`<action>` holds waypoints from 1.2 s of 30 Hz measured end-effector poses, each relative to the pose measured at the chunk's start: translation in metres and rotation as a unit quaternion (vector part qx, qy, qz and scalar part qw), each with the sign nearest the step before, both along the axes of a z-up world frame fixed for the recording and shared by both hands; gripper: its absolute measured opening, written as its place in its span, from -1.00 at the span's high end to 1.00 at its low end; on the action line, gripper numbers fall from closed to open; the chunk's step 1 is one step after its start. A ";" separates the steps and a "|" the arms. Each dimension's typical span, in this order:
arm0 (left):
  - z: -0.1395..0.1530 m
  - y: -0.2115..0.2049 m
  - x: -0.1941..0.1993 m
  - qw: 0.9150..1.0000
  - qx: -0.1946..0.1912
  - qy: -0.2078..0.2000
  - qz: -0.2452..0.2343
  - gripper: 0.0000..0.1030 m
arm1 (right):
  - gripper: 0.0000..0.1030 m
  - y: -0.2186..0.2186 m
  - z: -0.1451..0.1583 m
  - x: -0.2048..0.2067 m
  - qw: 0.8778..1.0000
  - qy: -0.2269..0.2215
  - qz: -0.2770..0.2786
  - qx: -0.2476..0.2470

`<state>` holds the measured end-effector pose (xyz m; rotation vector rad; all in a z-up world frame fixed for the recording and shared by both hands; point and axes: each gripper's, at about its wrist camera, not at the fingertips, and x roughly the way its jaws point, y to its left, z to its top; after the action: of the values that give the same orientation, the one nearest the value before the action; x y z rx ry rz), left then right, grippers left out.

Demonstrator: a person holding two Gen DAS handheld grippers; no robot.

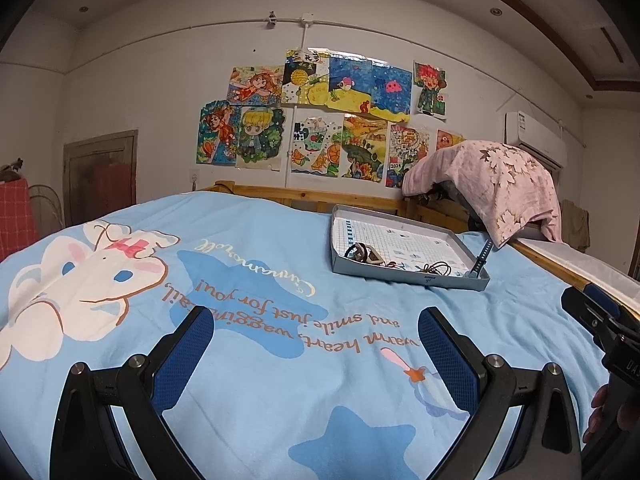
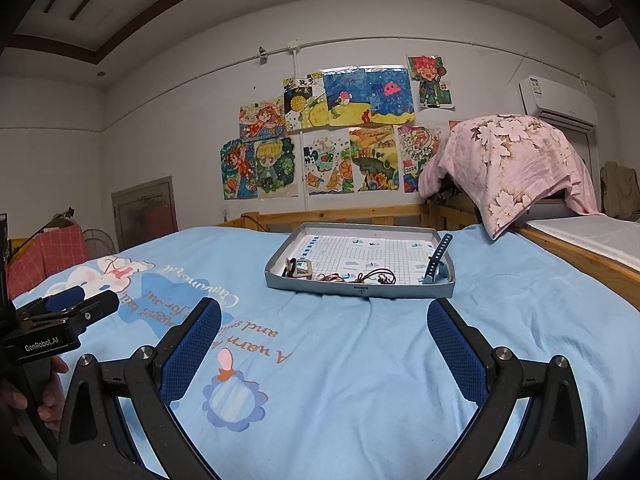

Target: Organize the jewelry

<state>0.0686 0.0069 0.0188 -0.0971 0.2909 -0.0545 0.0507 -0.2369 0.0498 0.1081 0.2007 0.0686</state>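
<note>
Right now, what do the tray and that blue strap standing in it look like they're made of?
The tray looks like thin grey card, matte, with folded walls and a printed grid liner. The blue strap seems rubbery plastic or silicone: it has a row of punched holes and a slight bend. Neither is certain.

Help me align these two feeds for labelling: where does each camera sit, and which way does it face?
Left wrist: on the left gripper, low over the light blue cartoon bedsheet, facing the shallow grey cardboard tray ahead-right; both open fingers show, and the right gripper at the right edge.
Right wrist: on the right gripper, facing the tray straight ahead; both open fingers show, plus the left gripper and a hand.
Shared: bedsheet, tray, wall drawings, pink floral cloth.
</note>
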 end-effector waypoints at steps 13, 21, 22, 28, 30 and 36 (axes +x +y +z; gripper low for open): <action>0.000 0.002 0.001 1.000 -0.002 0.000 0.000 -1.00 | -0.97 0.001 0.000 0.001 1.000 0.002 0.000 0.000; 0.000 -0.001 -0.001 1.000 -0.001 0.000 -0.002 -1.00 | -0.97 0.001 -0.001 0.002 1.000 0.002 -0.001 0.002; 0.000 -0.001 -0.001 1.000 -0.002 -0.001 -0.002 -1.00 | -0.97 0.001 -0.002 0.002 1.000 0.002 -0.002 0.002; 0.001 -0.005 -0.003 1.000 -0.001 0.000 -0.006 -1.00 | -0.97 0.000 -0.004 0.002 1.000 0.002 -0.001 0.003; 0.001 -0.005 -0.003 1.000 0.000 0.001 0.000 -1.00 | -0.97 0.000 -0.005 0.003 1.000 0.003 0.000 0.002; 0.002 -0.011 -0.005 1.000 0.021 -0.004 -0.005 -1.00 | -0.97 0.000 -0.006 0.003 1.000 0.003 0.000 0.002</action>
<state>0.0633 -0.0040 0.0207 -0.0545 0.2839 -0.0580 0.0538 -0.2368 0.0438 0.1132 0.2072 0.0680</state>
